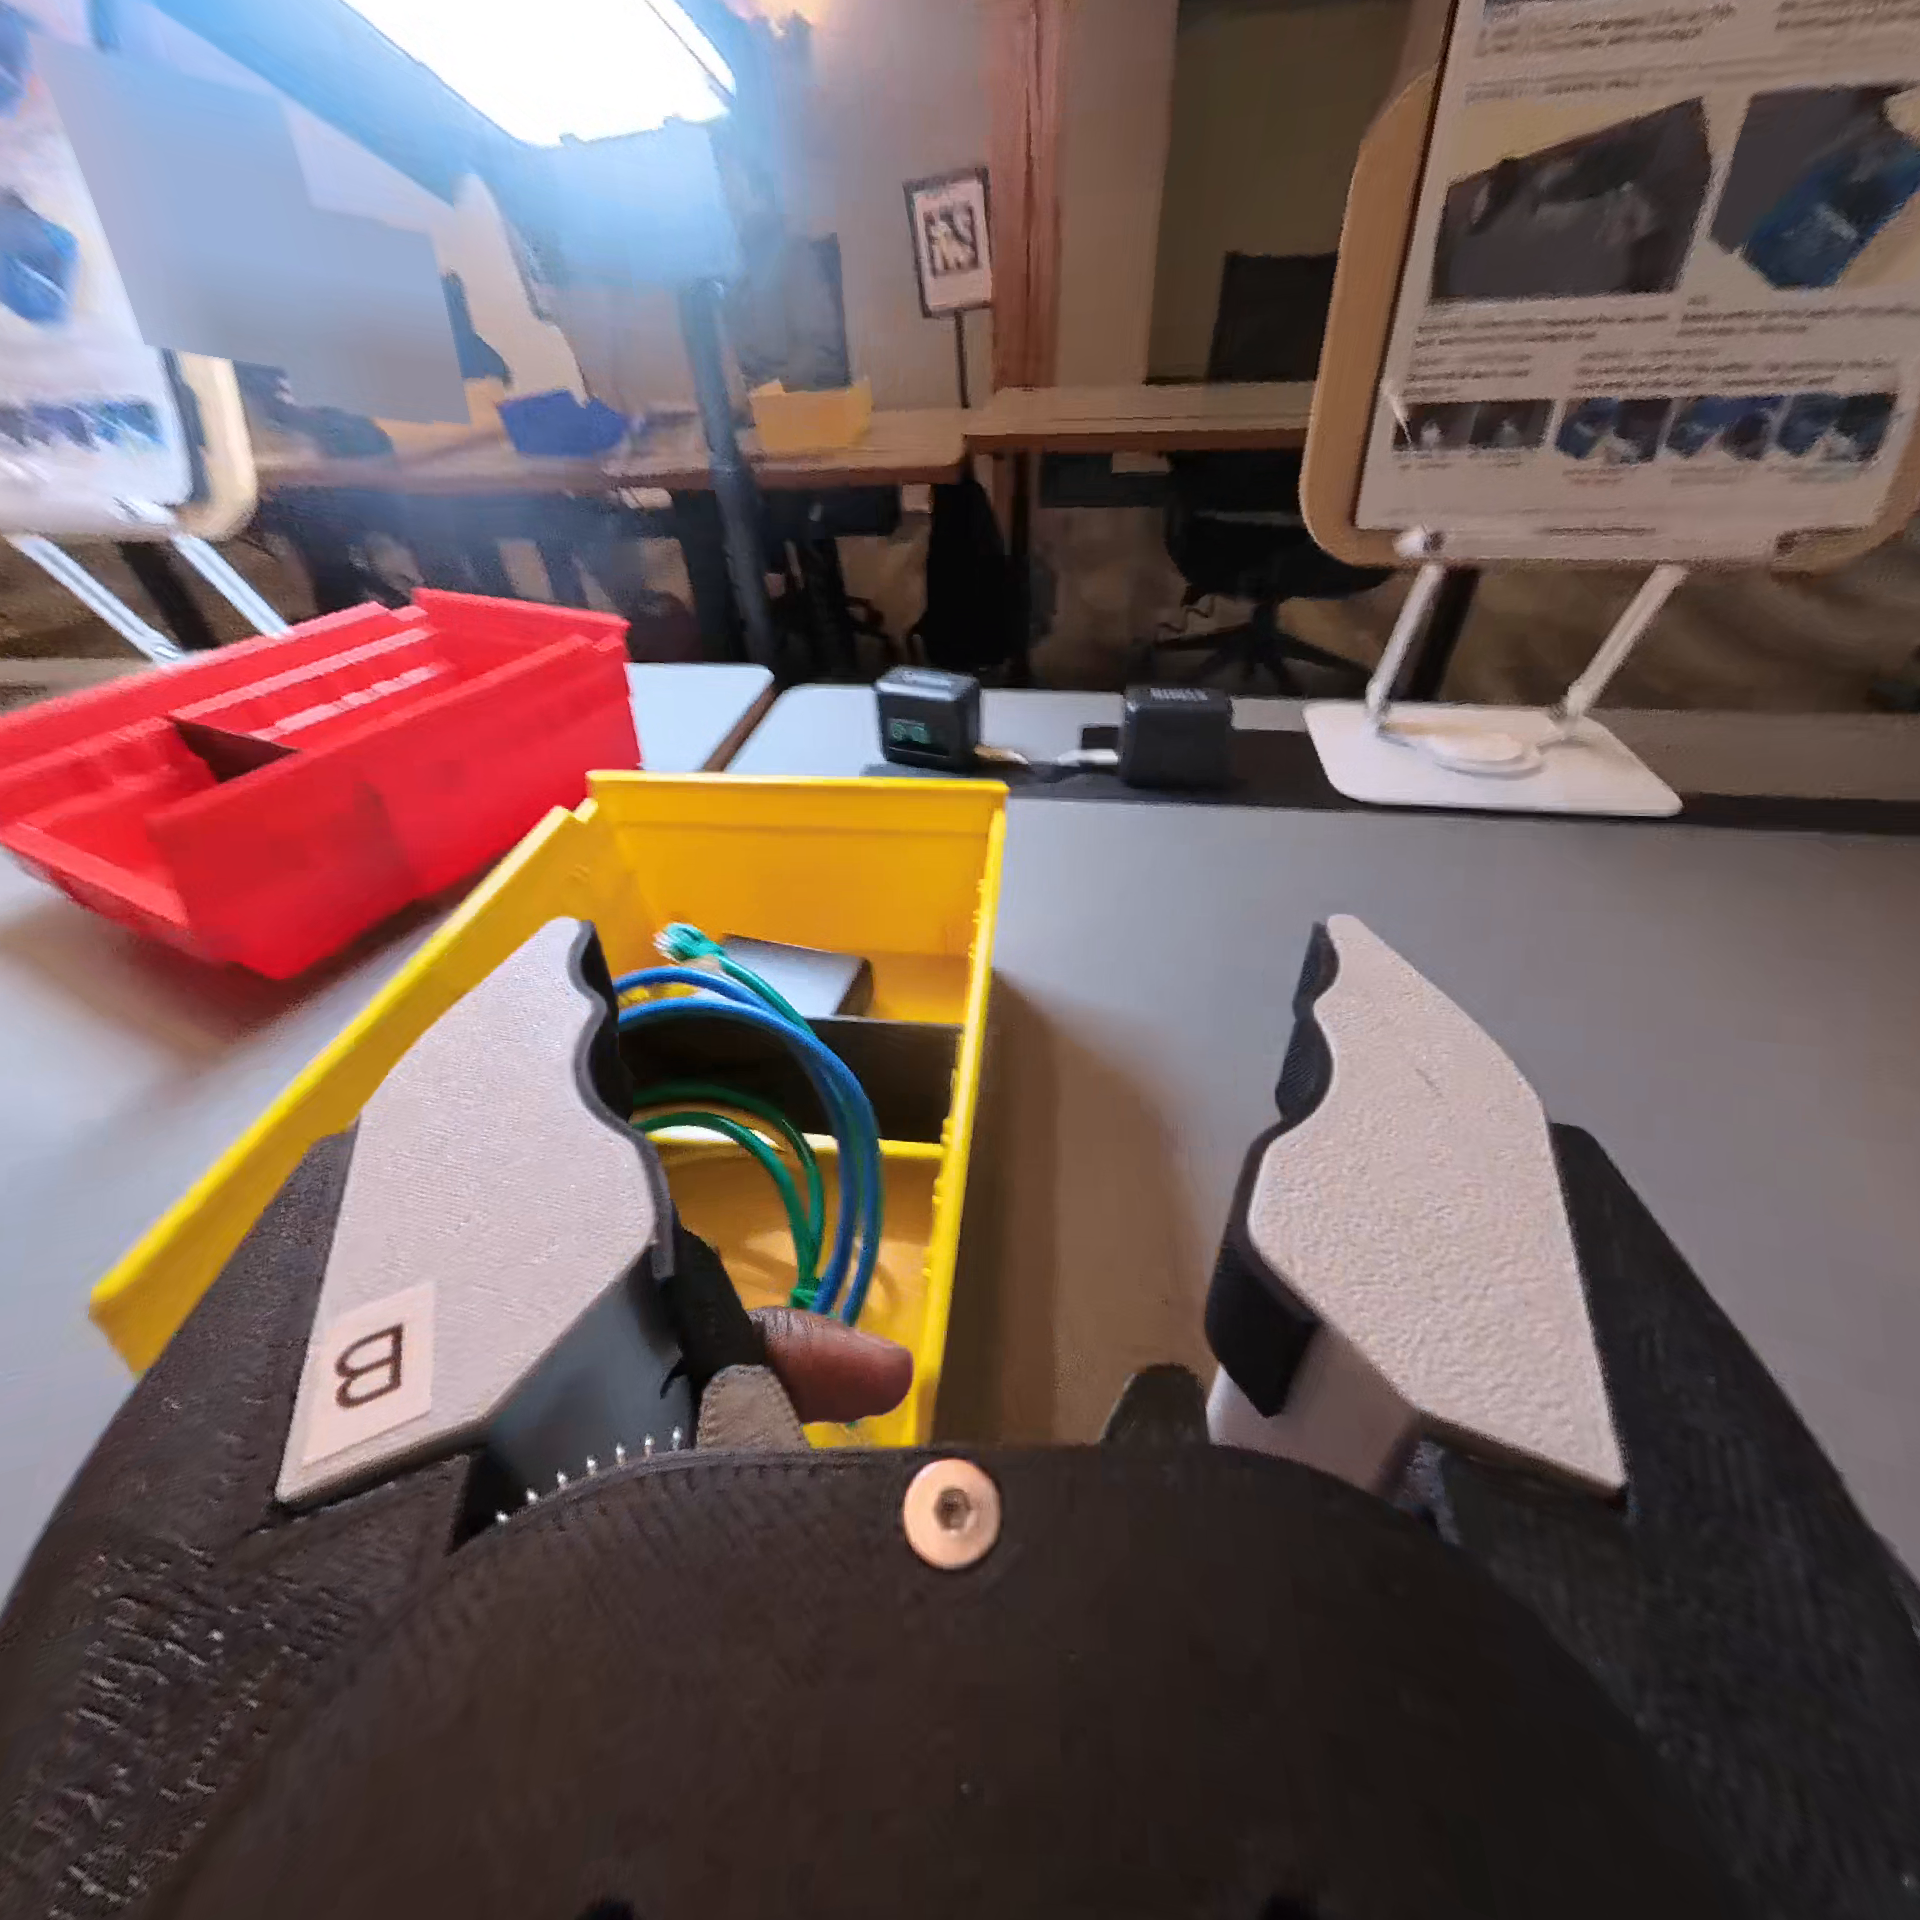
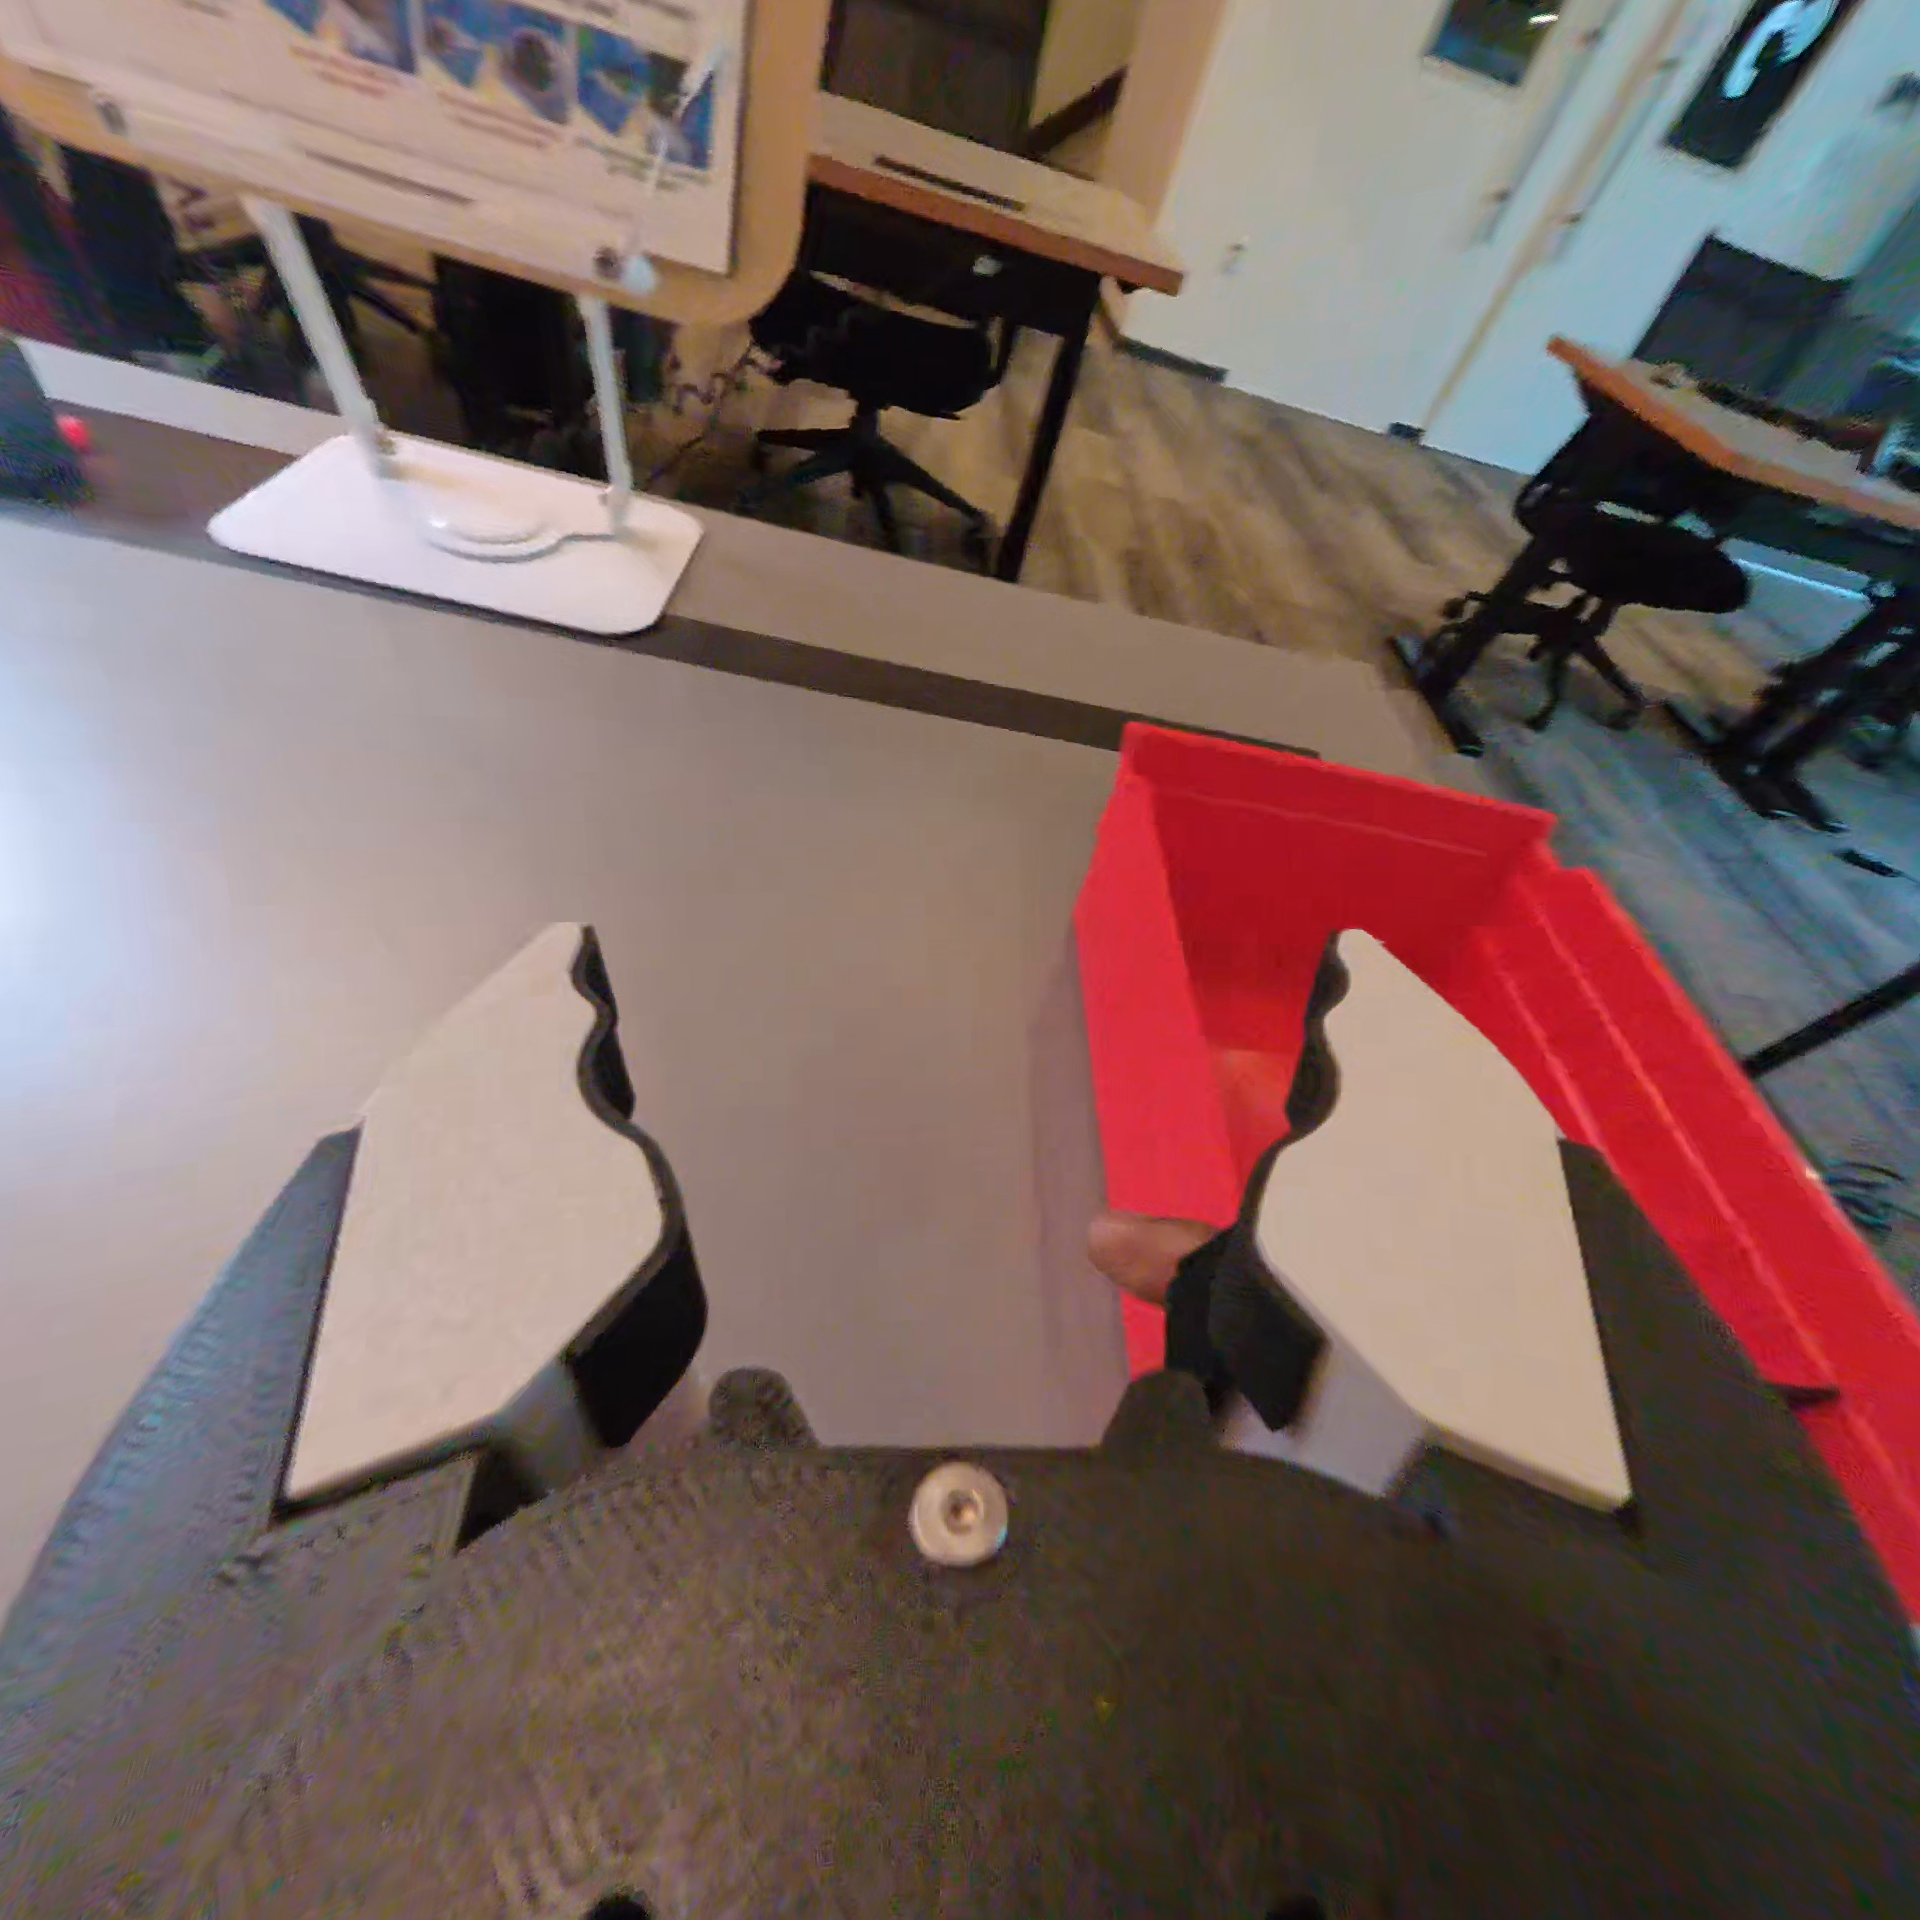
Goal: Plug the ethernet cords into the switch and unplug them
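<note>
In the left wrist view a yellow bin [image 1: 810,873] stands on the grey table. It holds a coiled blue ethernet cord [image 1: 847,1101], a green ethernet cord [image 1: 774,1153] with its plug up at the back, and a dark grey switch [image 1: 800,977] at the far end. My left gripper [image 1: 951,945] is open and empty, with its left finger over the bin and its right finger over bare table. In the right wrist view my right gripper [image 2: 961,951] is open and empty over the table, its right finger above a red bin [image 2: 1153,1039].
A second red bin [image 1: 343,810] lies tilted left of the yellow bin. Two small black cube devices [image 1: 1174,732] and a white stand base [image 1: 1486,764] holding a poster board sit at the table's far edge. The stand base also shows in the right wrist view [image 2: 457,530]. Chairs and desks stand beyond.
</note>
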{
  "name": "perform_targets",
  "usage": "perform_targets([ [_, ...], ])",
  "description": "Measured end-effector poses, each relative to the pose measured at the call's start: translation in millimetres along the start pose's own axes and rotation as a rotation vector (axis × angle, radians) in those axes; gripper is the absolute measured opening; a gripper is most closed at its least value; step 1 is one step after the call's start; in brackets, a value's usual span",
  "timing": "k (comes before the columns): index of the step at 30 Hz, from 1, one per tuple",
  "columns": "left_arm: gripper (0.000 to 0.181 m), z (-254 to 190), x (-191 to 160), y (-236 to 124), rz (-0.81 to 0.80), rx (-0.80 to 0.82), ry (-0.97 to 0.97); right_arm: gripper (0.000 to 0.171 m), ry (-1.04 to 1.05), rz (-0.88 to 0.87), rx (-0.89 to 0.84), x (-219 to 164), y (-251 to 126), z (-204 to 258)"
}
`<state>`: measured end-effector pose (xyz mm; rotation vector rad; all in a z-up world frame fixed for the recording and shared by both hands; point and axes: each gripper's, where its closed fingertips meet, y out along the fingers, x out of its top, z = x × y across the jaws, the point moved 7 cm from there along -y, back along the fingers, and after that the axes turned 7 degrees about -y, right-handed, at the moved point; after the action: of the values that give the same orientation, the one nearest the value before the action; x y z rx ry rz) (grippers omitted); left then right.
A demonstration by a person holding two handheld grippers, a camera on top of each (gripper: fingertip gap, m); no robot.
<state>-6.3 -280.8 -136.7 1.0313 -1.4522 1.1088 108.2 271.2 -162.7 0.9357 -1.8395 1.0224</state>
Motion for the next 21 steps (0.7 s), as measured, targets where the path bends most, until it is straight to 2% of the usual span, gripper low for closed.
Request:
perform_targets([
  [3,0.126,-7.7,-11.2,9.3,0.113,0.000,0.051,0.126,0.021,-0.022,-0.046,6.1,-9.1,-13.1],
  [15,0.125,-14.6,-14.4,15.4,0.153,-0.036,0.063,0.126,0.027,0.013,0.011,0.0,-3.8,-6.6],
  [18,0.122,-12.9,-8.6,27.5,0.202,-0.092,0.105,0.125,0.036,0.010,0.059,0.6,-3.3,-1.0],
  [21,0.121,5.4,3.7,54.0,0.311,-0.105,0.175,0.124,0.048,-0.006,0.109,2.3,-3.7,5.7],
])
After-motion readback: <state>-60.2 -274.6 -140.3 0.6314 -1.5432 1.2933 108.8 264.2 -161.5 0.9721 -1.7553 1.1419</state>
